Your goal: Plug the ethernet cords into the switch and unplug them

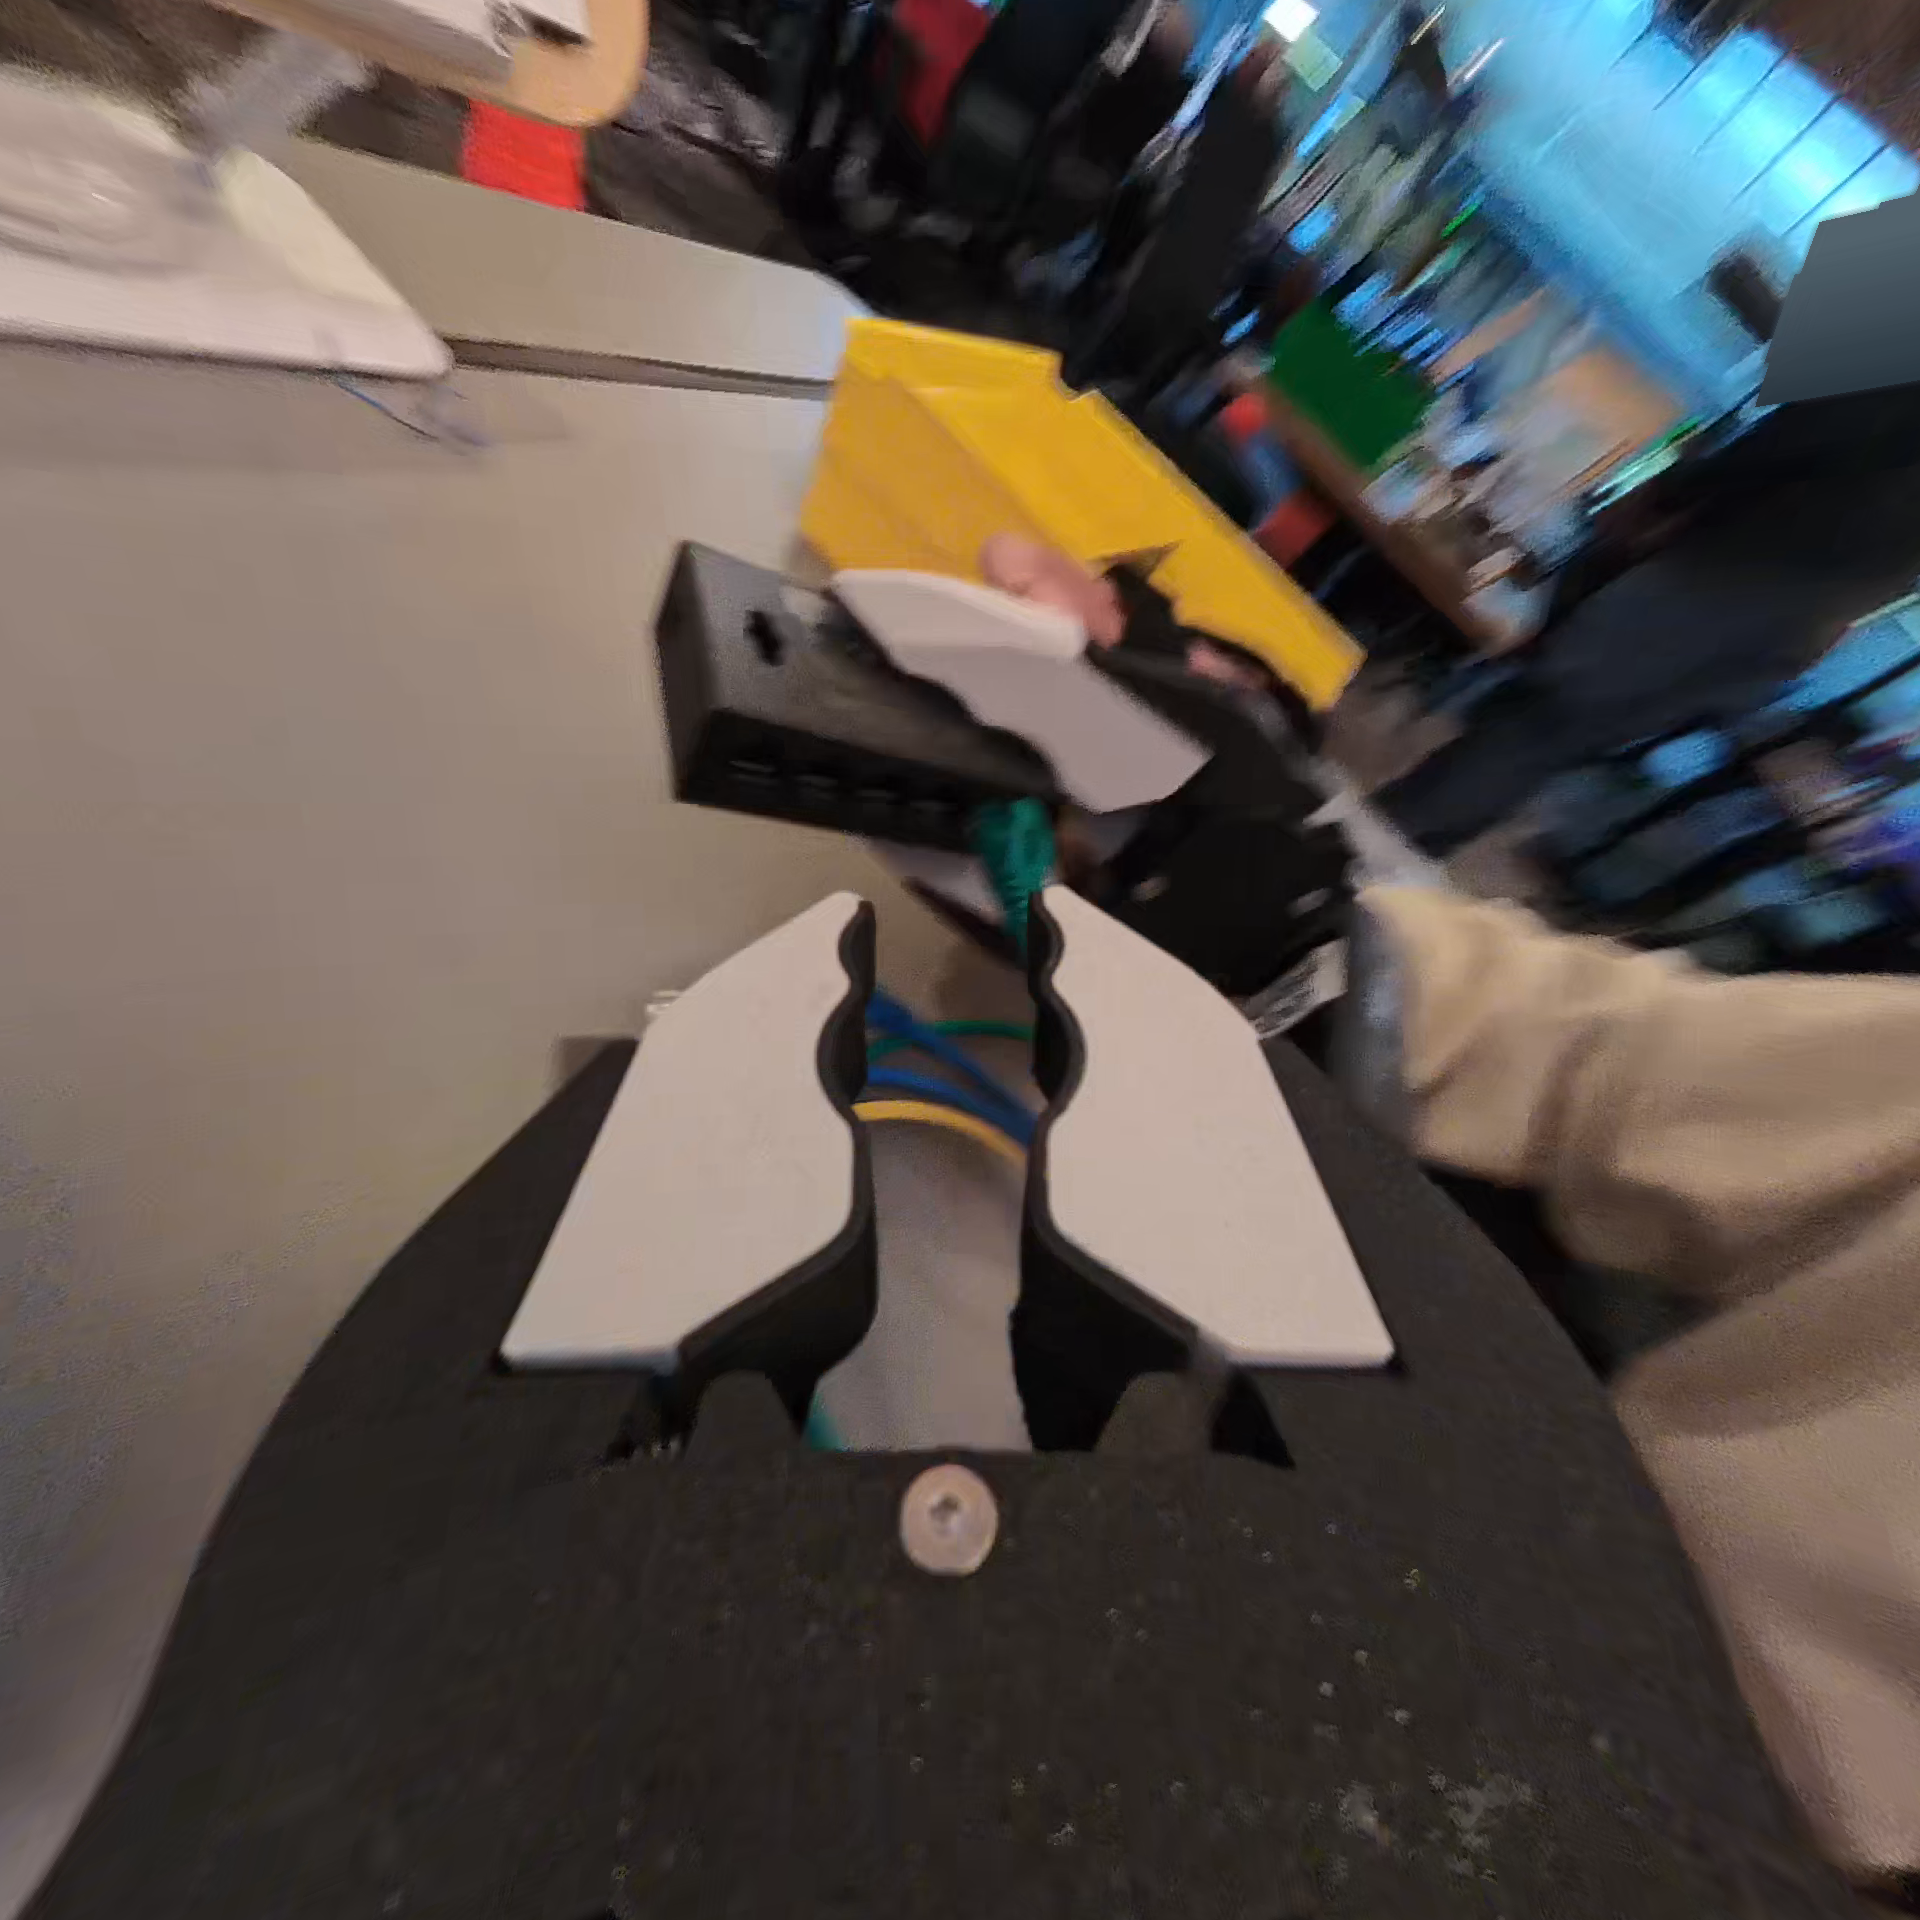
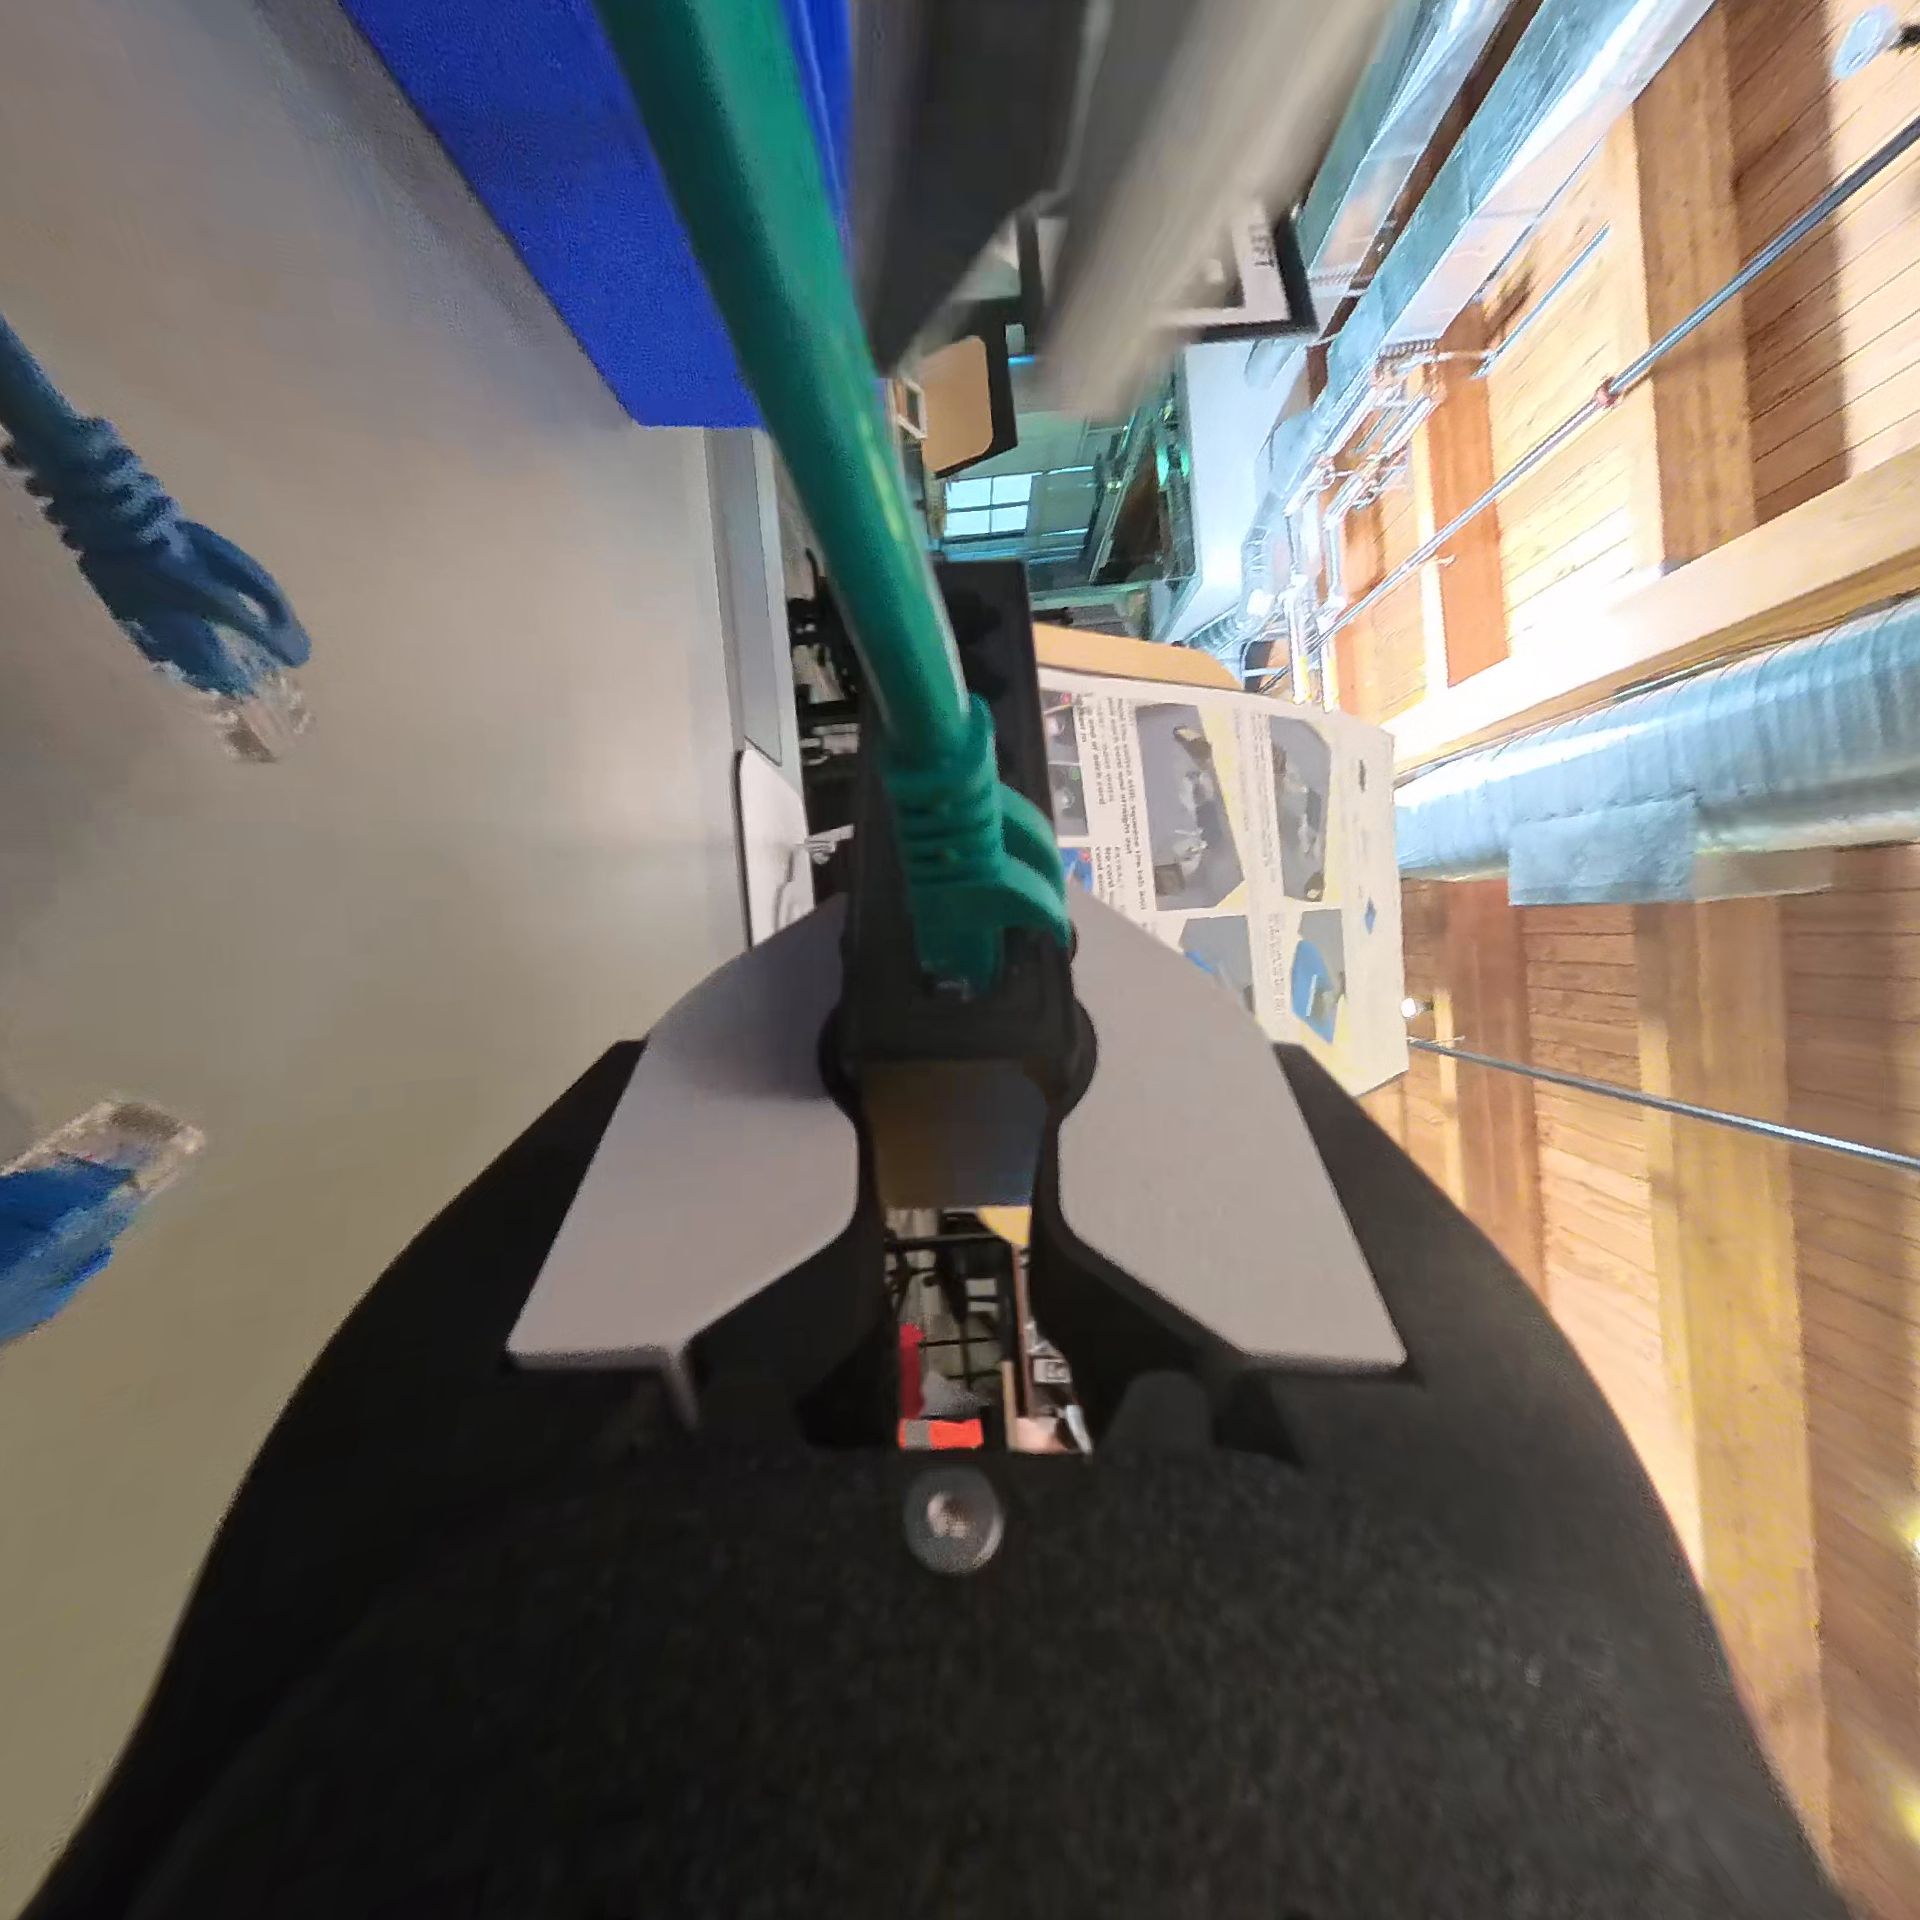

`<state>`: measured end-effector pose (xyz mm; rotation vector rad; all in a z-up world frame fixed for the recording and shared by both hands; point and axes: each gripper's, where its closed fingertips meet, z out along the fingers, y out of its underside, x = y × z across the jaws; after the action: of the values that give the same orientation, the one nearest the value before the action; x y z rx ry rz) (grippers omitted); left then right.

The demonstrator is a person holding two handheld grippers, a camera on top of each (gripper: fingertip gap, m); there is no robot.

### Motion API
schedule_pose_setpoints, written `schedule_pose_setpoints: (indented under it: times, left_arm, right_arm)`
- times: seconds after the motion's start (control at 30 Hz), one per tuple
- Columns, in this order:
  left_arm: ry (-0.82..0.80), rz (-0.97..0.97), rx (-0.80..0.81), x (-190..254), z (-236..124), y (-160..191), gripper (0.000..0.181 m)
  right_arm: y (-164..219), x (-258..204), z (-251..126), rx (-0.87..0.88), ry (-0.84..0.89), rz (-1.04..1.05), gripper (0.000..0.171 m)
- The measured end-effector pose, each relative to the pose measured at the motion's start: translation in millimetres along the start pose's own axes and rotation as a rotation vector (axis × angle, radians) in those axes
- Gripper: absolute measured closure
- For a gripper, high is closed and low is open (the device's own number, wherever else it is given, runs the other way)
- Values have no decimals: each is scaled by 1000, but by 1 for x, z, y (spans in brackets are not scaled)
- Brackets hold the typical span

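Switch: the black switch (image 1: 821,707) is held up off the grey table (image 1: 260,727), at 12 o'clock from the left gripper (image 1: 951,925) and just beyond its tips. Its port row faces down toward that gripper.
Switch long axis: runs roughly 10 to 4 o'clock in the left wrist view, tilted.
Right gripper: the right gripper (image 2: 951,977) is clamped across the switch body (image 2: 997,665); in the left wrist view its white fingers (image 1: 1018,675) lie over the top of the box.
Green cord: the green cord (image 1: 1013,847) is seated in a port near the 4 o'clock end of the row. In the right wrist view its boot (image 2: 956,852) sits between the fingers and the cable runs off toward 11 o'clock.
Left gripper state: parted, gripping nothing; the green cord hangs just beyond the tips, close to the right finger.
Nearer hand: the left gripper is the free one and the nearer to the green plug, so pulling or squeezing the tab likely falls to it.
Loose cords: two blue plugs (image 2: 229,665) and (image 2: 94,1174) lie unplugged on the table at 9 o'clock in the right wrist view; blue and yellow cable loops (image 1: 945,1101) show between the left fingers.
Yellow bin: the yellow bin (image 1: 997,468) stands behind the switch at 12 o'clock; its contents are hidden.
Blue bin: a blue bin (image 2: 582,208) stands at 11 o'clock in the right wrist view; only a wall shows.
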<state>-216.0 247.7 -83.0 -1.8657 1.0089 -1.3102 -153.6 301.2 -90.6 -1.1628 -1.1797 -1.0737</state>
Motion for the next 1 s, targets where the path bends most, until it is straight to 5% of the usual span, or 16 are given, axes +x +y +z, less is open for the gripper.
schedule_pose_setpoints:
  times: [0.17,0.37,1.0]
  left_arm:
    - [243,-402,-28,19,16,6,155]
    - [277,-545,-55,15,27,10,165]
    - [283,-557,-61,13,27,11,165]
  right_arm:
    - [-5,-4,-2,-5,15,-80,142]
    - [-12,-5,-6,20,20,-98,142]
    - [-11,-7,0,6,12,-102,142]
